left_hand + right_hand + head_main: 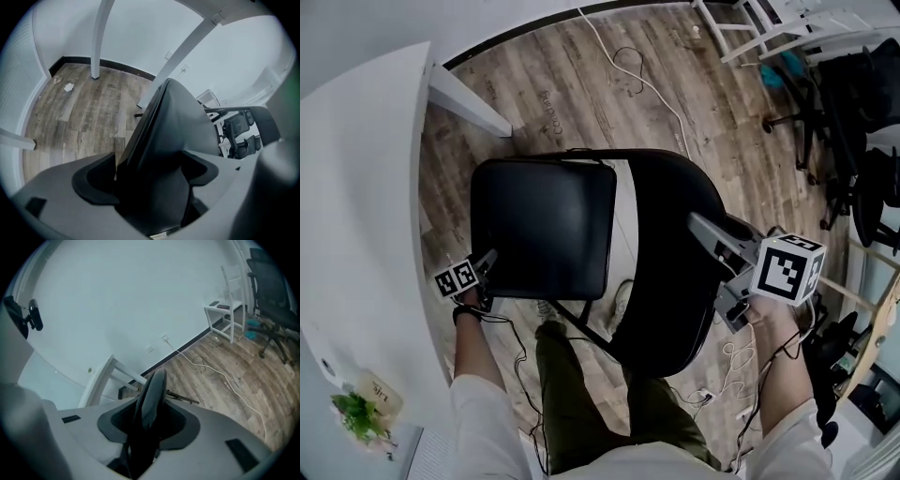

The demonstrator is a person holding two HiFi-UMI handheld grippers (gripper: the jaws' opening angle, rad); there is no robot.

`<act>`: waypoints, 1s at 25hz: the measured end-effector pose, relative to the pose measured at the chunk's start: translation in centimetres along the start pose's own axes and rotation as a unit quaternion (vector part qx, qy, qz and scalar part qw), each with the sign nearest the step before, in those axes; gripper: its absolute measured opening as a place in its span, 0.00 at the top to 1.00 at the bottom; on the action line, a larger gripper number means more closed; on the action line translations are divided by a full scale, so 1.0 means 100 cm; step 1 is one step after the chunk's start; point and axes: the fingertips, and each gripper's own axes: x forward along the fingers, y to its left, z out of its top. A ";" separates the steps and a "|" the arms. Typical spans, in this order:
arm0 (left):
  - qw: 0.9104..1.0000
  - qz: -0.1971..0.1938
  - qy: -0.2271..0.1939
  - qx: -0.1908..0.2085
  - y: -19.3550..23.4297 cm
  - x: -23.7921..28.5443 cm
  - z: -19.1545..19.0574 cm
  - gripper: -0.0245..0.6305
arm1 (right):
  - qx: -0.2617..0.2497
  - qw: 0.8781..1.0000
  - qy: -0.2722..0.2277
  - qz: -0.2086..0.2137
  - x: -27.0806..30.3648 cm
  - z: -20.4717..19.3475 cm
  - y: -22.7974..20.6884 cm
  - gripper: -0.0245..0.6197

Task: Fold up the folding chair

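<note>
so far the folding chair (pixel 609 309) stands unfolded on the floor: right gripper (pixel 705 232) clamps its backrest (pixel 670 281), left gripper (pixel 487 260) gapes around the seat (pixel 544 225) edge, seemingly not yet pinching.

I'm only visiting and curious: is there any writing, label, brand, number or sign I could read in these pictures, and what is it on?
"Life" (small, so only a likely reading): on the pale packet beside the green plant, head view.
Faint print on a floor plank: too blurred to read.
Square markers on the left cube and the right cube: black-and-white patterns, no words.
Both gripper views: nothing readable.
</note>
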 end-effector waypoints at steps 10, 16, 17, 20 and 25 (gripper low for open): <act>0.980 -0.169 0.100 0.010 -0.068 0.046 -0.059 0.30 | -0.005 0.999 0.035 -0.017 -0.051 -0.007 -0.065 0.77; 0.970 -0.210 0.123 -0.006 -0.084 0.057 -0.064 0.27 | 0.020 1.000 0.015 -0.005 -0.062 -0.005 -0.080 0.78; 0.971 -0.207 0.123 -0.007 -0.088 0.055 -0.066 0.27 | 0.029 1.000 0.010 -0.003 -0.064 -0.004 -0.082 0.79; 0.975 -0.193 0.112 -0.001 -0.100 0.045 -0.068 0.27 | 0.035 0.999 0.003 0.014 -0.072 0.000 -0.085 0.81; 0.974 -0.189 0.122 0.030 -0.138 0.024 -0.075 0.28 | 0.036 0.999 -0.010 0.031 -0.091 0.012 -0.079 0.81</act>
